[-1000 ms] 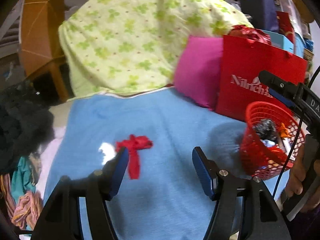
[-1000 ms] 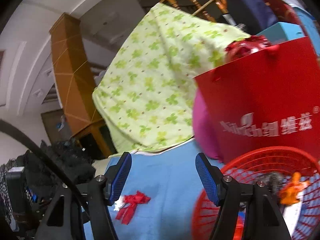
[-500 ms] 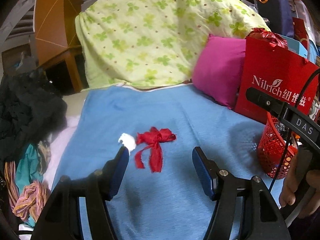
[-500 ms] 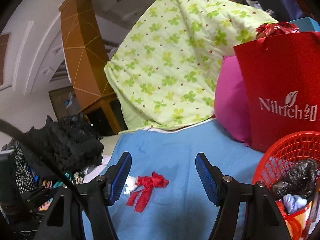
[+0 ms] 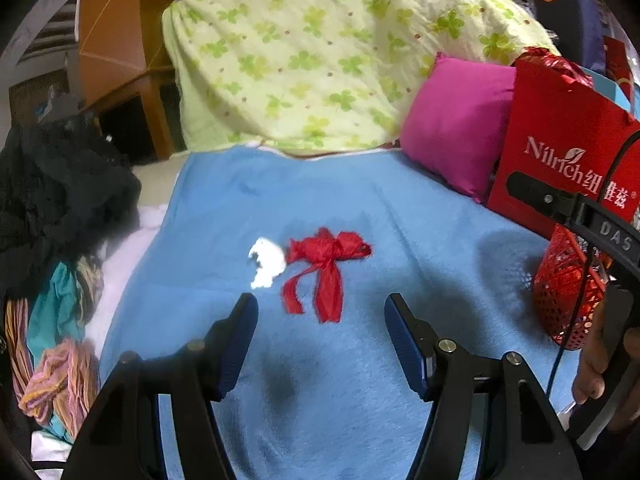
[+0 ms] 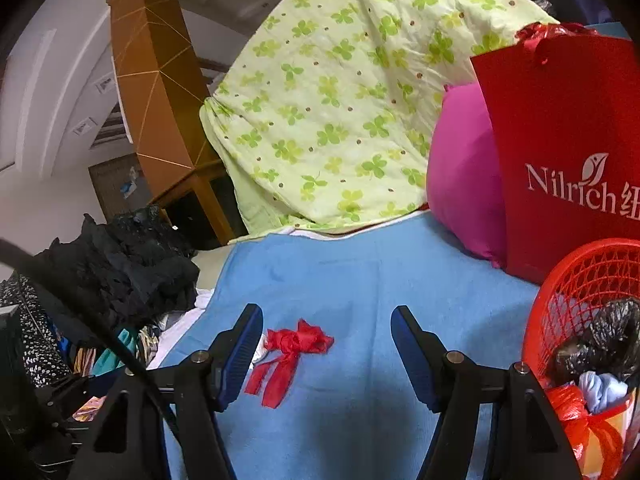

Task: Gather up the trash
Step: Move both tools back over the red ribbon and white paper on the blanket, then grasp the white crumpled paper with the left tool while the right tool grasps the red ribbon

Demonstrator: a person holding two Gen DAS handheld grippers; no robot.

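Trash is lying mid-bed on the blue blanket (image 5: pixel 360 208): a red ribbon bow (image 5: pixel 326 268) w/ a crumpled white tissue (image 5: pixel 266 262) touching its left side. Left tongs (image 5: pixel 320 326) are hovering just short of the bow, jaws spread wide and holding nothing; the bow's tails are hanging down into the gap betw. the two blue pads, the tissue sitting just beyond the left pad's tip. No contact w/ either item.

Right tongs (image 6: pixel 326 336) are also gaping wide, empty, and sitting further back. From the right wrist view the ribbon bow (image 6: pixel 294 350) is showing just inside the left pad, and the tissue (image 6: pixel 260 350) is mostly hiding behind that pad.

Red mesh basket (image 6: pixel 580 312) is standing on the blanket to the right of the right tongs, well apart from the bow. It's already holding a crumpled black plastic bag (image 6: pixel 604 344), a pale blue wad and some red wrapping. In the left wrist view the basket (image 5: pixel 568 284) is peeking out at the right edge, partly behind the right tongs' handle and the person's right hand (image 5: pixel 604 364) gripping it.

Behind the basket a red Nilrich paper bag (image 6: pixel 560 140) is standing upright, a magenta pillow (image 5: pixel 456 120) leaning beside it, and a green clover-print quilt (image 5: pixel 320 48) is piling up at the head of the bed. Dark clothes heap (image 5: pixel 56 188) is sitting off the blanket's left edge.
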